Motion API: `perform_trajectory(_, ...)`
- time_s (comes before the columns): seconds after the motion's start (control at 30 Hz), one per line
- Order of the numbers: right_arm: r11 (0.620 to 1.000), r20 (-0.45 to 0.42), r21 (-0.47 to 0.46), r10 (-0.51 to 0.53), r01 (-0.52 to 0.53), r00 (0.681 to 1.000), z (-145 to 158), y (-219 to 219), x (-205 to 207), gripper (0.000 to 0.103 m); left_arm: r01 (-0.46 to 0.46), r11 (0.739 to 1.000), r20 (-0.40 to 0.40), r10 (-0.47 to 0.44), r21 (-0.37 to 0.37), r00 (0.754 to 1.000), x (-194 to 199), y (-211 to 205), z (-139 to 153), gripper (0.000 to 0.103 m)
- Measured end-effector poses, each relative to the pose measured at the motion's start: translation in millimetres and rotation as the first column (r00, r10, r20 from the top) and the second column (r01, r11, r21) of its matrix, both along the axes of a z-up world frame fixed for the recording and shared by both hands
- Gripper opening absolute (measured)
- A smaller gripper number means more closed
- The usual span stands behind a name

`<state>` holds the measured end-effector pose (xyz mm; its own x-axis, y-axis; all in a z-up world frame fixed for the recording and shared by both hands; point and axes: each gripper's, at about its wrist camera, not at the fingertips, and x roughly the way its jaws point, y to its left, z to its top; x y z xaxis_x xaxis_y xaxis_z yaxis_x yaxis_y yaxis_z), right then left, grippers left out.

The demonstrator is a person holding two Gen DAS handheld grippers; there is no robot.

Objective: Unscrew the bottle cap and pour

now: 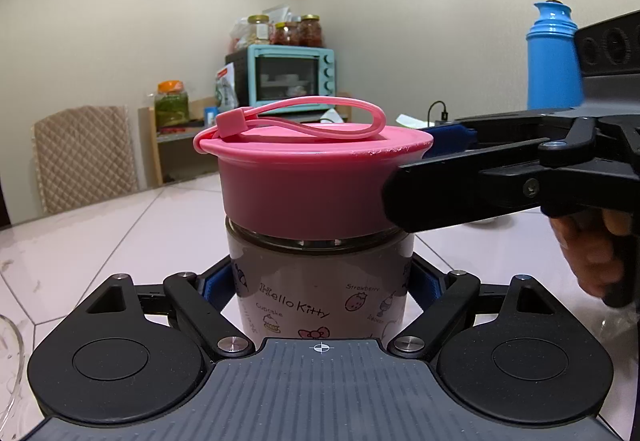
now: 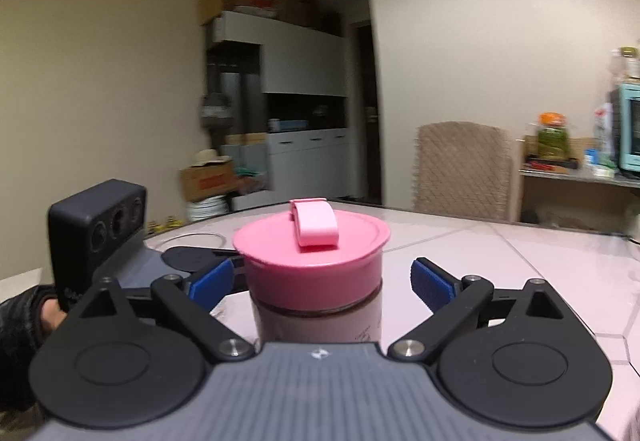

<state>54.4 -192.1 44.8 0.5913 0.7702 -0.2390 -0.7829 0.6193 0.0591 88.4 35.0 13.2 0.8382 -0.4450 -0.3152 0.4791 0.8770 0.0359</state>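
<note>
While partly hidden by grippers, bottle under pink cap

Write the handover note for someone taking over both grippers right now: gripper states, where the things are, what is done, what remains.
Left gripper: shut on the printed glass bottle, holding it upright on the pale tiled table.
Right gripper: open, fingers either side of the pink plastic screw cap, not pressing.
Done: bottle steadied.
Cap sits on the bottle; whether loosened, cannot tell.
Left: grip cap, unscrew, lift off, pour.
</note>
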Motion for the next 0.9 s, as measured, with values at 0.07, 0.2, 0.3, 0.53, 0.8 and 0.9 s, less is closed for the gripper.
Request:
perform_trajectory(0.07, 1.000, 0.018, -0.007, -0.025, 0.025, 1.000, -1.8, 6.8, -7.2, 0.097, 0.000, 1.000, 0.000, 0.000, 0.000, 1.000, 0.5, 0.2, 0.1, 0.090)
perform_trajectory(0.2, 0.998, 0.021, 0.006, -0.068, 0.068, 0.997, -5.2, 20.5, -10.5, 0.096, 0.000, 1.000, 0.000, 0.000, 0.001, 1.000, 0.1, -0.2, -0.1, 0.090)
perform_trajectory(0.3, 0.995, 0.007, 0.014, -0.103, 0.103, 0.995, -7.5, 29.9, -6.8, 0.095, 0.000, 1.000, -0.001, 0.000, 0.001, 1.000, 0.5, 0.1, -0.1, 0.090)
perform_trajectory(0.53, 0.981, -0.009, 0.009, -0.191, 0.191, 0.981, -11.0, 42.7, -1.9, 0.086, 0.000, 1.000, -0.002, 0.000, 0.001, 1.000, 0.4, -0.4, -0.5, 0.090)
perform_trajectory(0.8, 0.989, 0.007, 0.007, -0.151, 0.151, 0.989, -11.9, 42.1, 4.1, 0.085, 0.000, 1.000, -0.002, 0.000, 0.000, 1.000, 0.4, -1.0, 0.2, 0.090)
perform_trajectory(0.9, 0.999, 0.037, -0.008, -0.049, 0.050, 0.998, -12.3, 32.2, 14.2, 0.085, -0.001, 1.000, -0.002, 0.001, 0.000, 1.000, -0.3, -1.1, -0.3, 0.090)
